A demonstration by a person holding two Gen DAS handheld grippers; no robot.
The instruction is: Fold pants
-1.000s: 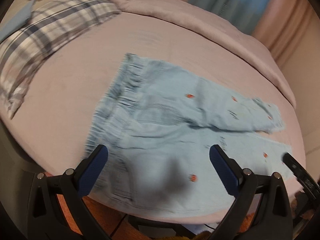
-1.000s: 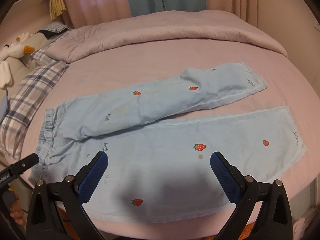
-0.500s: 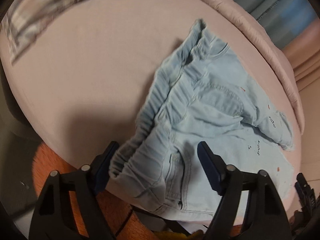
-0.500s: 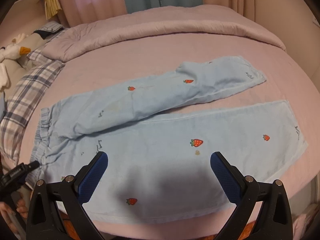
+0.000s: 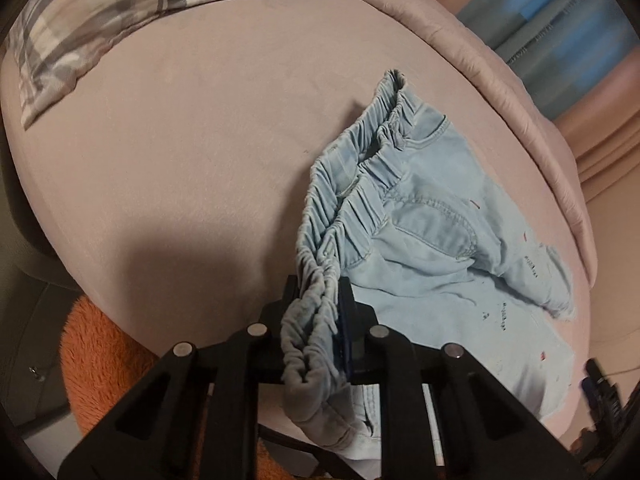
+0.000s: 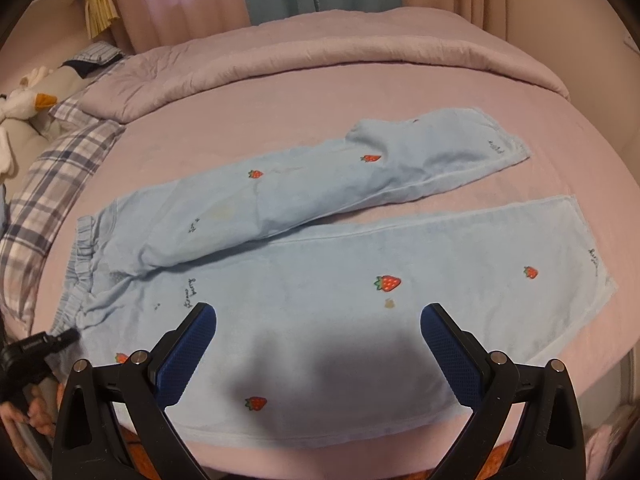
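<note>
left gripper (image 5: 318,312) pinching pants (image 5: 420,216) waistband, bed edge

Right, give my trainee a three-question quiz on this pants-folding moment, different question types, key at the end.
1. True or false: the left gripper is shut on the waistband of the pants.
2. The right gripper is: A) open above the near leg, B) shut on a hem, C) out of view.
3. Fill in: the red motifs on the pants are ____.

Key: 1 true; 2 A; 3 strawberries.
</note>
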